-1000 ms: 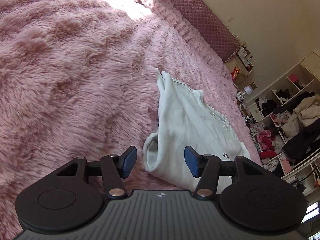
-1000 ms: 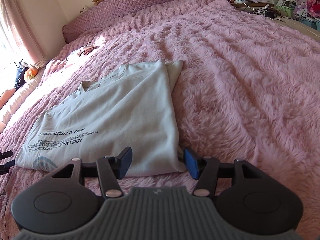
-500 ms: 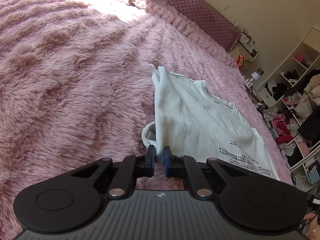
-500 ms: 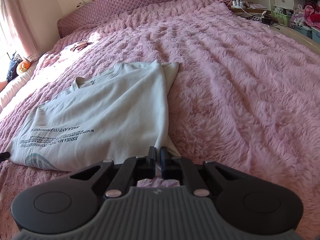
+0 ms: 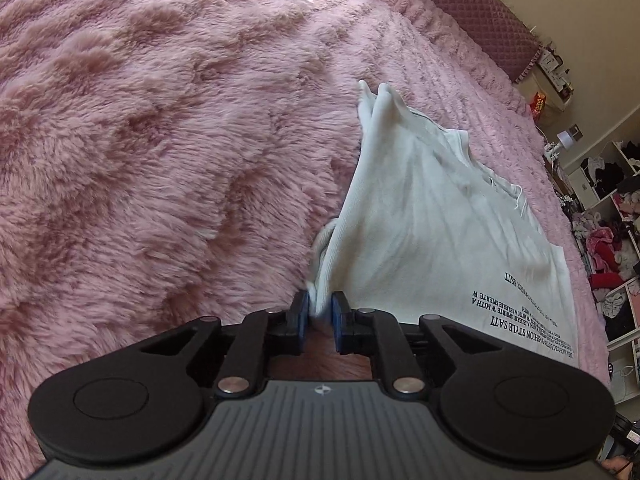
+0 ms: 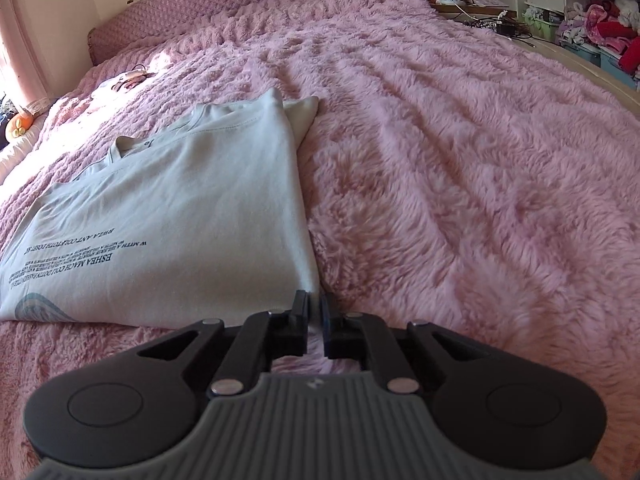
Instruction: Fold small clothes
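Evidently soft: the white shirt (image 5: 432,216) was draped limply, best taken at corners.
Left gripper (image 5: 320,314): clamped on bunched hem.
Right gripper (image 6: 315,314): seemingly pinched on corner.

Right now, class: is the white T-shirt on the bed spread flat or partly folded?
Partly folded: the white T-shirt has one side doubled over, a sleeve poking out beneath, and each claw, left and right, pinches an edge.

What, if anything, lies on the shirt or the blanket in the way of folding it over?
Nothing visible does. Both the left gripper and right gripper already pinch the shirt, and its top is bare.
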The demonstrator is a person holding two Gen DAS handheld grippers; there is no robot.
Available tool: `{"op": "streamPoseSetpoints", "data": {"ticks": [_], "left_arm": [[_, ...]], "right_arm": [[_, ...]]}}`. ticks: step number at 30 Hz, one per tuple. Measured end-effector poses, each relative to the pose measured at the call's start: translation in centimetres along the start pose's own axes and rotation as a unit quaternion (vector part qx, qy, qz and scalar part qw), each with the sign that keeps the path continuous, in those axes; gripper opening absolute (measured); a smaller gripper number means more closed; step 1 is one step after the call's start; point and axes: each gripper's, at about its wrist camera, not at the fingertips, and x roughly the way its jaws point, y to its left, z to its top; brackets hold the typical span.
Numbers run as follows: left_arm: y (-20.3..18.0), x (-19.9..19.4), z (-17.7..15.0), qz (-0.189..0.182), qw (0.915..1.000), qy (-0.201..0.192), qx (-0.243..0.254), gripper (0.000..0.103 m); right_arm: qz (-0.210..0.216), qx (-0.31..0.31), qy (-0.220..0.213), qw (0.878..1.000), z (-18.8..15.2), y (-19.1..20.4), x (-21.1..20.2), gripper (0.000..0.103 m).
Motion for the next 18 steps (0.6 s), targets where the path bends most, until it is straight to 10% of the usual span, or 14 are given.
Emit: {"op": "streamPoseSetpoints", "data": {"ticks": [3,11,18], "left_arm": [[0.1,-1.8,-0.1,-0.001,0.9998,-0.015,-0.012,0.026],[-4.9,-2.5,0.9,-0.044,0.9957,-0.067,0.045,0.027],[-6.4,1.7,0.9,-0.055,0.9951,-0.048,0.066,0.031]], "right_arm": [[-0.024,-0.034,-0.035,0.999,0.2,1.3,-1.7,0.034],[0.124,-0.141,-0.085,0.978,5.0,10.8,-1.2,0.033],[0.150,-0.138,-0.042,0.978,7.8,17.7,6.6,0.032]]}}
